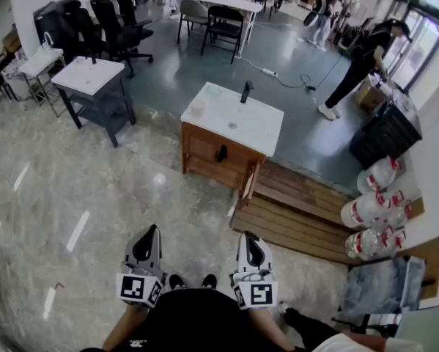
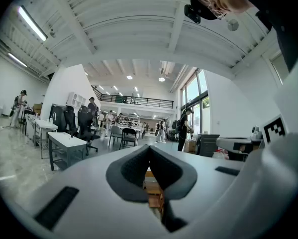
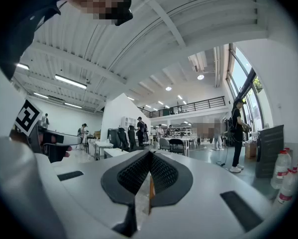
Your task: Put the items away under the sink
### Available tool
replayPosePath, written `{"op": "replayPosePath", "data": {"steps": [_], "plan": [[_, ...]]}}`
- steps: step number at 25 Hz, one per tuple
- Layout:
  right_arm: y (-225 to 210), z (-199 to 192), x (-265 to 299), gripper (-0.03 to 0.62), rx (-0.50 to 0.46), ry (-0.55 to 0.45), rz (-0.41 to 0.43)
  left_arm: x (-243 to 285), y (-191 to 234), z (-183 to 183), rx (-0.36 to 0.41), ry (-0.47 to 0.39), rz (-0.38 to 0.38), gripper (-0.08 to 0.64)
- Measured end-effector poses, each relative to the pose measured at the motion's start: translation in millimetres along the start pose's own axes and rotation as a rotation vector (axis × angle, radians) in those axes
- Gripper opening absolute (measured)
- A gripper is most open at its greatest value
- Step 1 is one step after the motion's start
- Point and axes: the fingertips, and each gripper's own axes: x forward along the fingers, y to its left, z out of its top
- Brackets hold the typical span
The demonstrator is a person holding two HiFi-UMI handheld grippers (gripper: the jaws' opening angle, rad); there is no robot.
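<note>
Bright hall: marbled floor [image 1: 72, 185], wooden platform [image 1: 300, 205], office chairs [image 1: 115, 26], tall windows [image 3: 246, 78], ribbed ceiling [image 2: 129, 29].

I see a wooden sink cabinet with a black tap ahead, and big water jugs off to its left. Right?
Not quite. The water jugs lie to the right of the sink cabinet, as the head view shows. The black tap is there.

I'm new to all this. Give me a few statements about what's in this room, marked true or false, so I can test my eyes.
The sink cabinet has a white top. True.
The faucet is white. False: it is black.
Several water jugs sit at the right. True.
The right gripper holds a bottle. False: it is shut and empty.
The left gripper touches the cabinet. False: it is well short of it.
</note>
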Motion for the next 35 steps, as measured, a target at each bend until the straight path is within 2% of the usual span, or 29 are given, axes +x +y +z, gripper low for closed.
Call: {"op": "replayPosePath", "data": {"steps": [22,29,33,35], "plan": [[0,1,3,0.018,0.056,0.013,-0.004,3,0,-6,-0.003,0.018,-0.011,0.005],[3,6,5,0.160,0.052,-0.023,0.036,3,-3,-8,-0.001,0.021,-0.009,0.005],[7,6,9,0.294,0.058,-0.027,0.061,4,-2,-7,-0.001,0.020,-0.006,0.005],[8,6,9,0.323,0.056,-0.034,0.070,4,-2,-8,-0.001,0.020,-0.005,0.005]]}}
